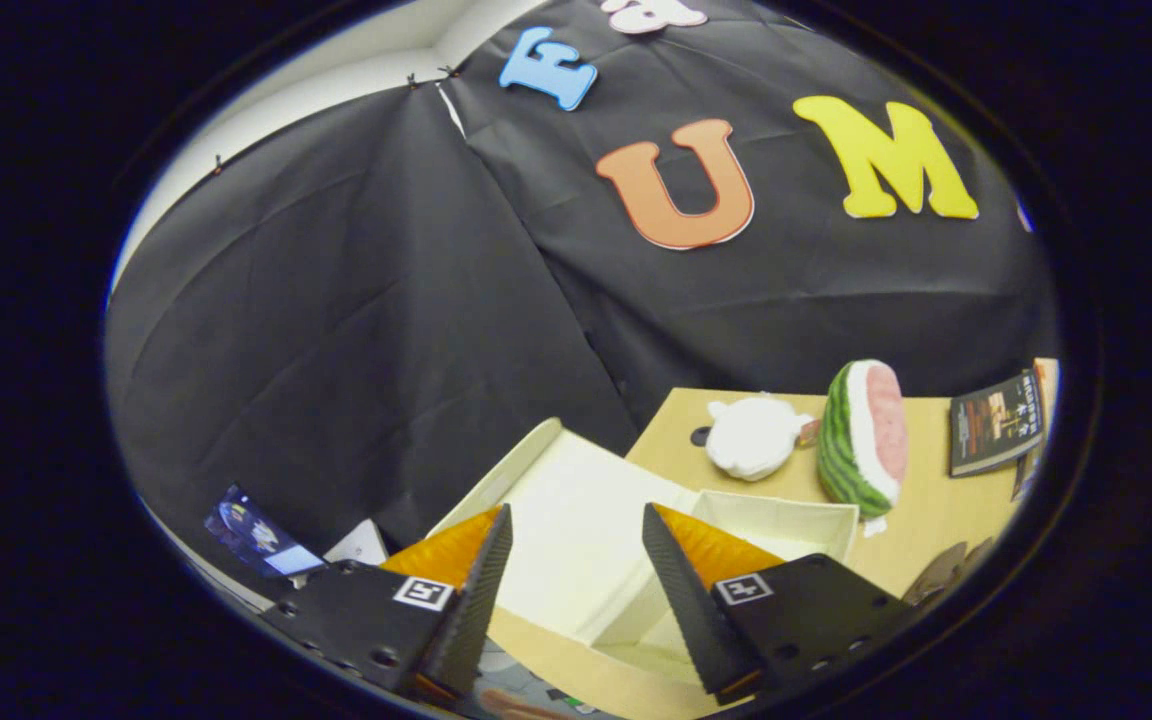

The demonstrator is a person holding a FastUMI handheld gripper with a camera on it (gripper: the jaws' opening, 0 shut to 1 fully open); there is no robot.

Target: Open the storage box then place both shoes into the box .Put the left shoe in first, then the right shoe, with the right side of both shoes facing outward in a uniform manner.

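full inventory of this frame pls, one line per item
storage box: 1, cream-white, open with its lid laid back, on the table just ahead of the fingers; no shoe seen inside.
table: 1, light wood, under the box and toys.
watermelon-slice toy: 1, green rind with pink face, standing on the table beyond the box.
white plush toy: 1, white, on the table beside the watermelon toy.
booklet: 1, dark cover, on the table past the watermelon toy.
dark object: 1, brownish, at the table edge beside the tool; too cut off to identify.
tool: 1, fingers apart, holding nothing, the box between and beyond them.
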